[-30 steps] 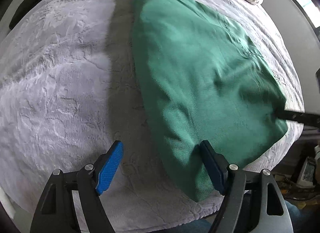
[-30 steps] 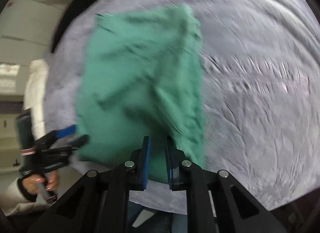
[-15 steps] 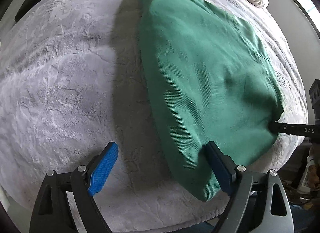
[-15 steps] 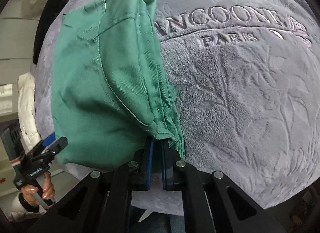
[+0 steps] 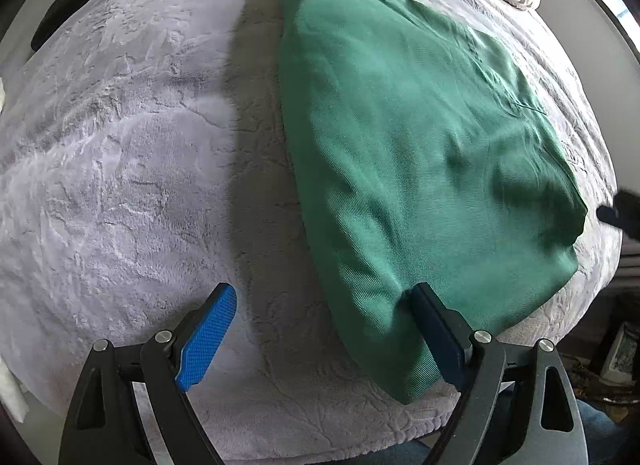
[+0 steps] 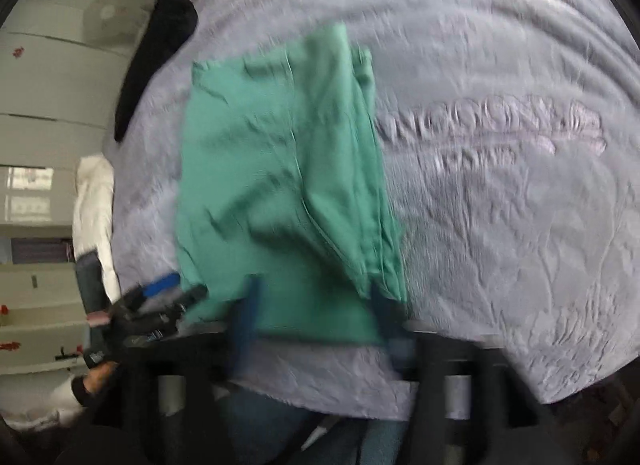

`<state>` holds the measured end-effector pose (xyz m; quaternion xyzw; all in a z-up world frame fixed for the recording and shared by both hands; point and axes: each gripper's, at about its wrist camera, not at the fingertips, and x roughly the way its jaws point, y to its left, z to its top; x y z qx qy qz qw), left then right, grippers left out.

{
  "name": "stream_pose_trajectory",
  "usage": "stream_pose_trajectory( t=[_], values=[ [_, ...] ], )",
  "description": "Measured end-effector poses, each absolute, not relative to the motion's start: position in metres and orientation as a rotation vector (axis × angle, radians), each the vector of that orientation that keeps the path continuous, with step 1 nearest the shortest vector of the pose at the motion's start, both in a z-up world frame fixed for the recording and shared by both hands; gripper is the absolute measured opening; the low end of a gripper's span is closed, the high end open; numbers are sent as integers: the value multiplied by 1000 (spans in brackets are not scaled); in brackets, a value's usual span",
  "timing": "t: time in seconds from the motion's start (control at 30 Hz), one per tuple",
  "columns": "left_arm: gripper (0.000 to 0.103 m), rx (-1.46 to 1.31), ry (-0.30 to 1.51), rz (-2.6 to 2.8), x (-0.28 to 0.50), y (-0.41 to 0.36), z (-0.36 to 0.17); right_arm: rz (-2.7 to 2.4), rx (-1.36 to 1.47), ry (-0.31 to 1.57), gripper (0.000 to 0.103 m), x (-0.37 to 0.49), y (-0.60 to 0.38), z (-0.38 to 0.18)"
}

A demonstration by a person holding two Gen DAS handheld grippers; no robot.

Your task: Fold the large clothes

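**Now released: right gripper lets go of the folded green garment**

Half a second ago the right gripper (image 6: 314,313) had its fingers pressed together on the near corner of the green garment (image 5: 420,169). Its jaws have just been opening, and in its own blurred view they stand spread with the garment's near edge lying beyond and between them, no longer pinched. The cloth has dropped flat onto the grey blanket (image 5: 120,165), folded lengthwise into a long narrow shape that runs away from the fingers.

The left gripper (image 5: 320,329) hovers with its fingers spread wide: the blue left pad sits over bare blanket, the right pad over the garment's near edge, gripping nothing. It has hardly shifted over the last second.

This fold looks finished. A crosswise fold probably comes next, needing a fresh grip on the near corners.
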<state>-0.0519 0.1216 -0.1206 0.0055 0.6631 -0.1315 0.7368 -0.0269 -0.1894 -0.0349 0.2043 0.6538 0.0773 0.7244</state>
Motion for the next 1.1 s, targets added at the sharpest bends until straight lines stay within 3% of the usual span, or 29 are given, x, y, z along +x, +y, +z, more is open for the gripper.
stream_pose_trajectory(
  t=[0.07, 0.1, 0.23, 0.27, 0.53, 1.1],
  values=[
    [90, 12, 1466, -288, -49, 121, -120, 159, 439, 1444, 67, -19, -188, -36],
    [90, 10, 1475, -286, -47, 120, -120, 137, 433, 1461, 61, -14, -189, -41],
    [90, 12, 1491, -280, -42, 122, -118, 86, 483, 1515, 21, -2, -183, -65],
    [90, 13, 1491, -279, -42, 121, -118, 67, 482, 1520, 18, -2, -185, -68],
    [90, 32, 1493, -262, -41, 119, -119, -25, 590, 1562, 17, -5, -205, -108],
    [90, 78, 1506, -249, -30, 105, -120, -16, 539, 1570, 23, -7, -205, -104]
  ],
)
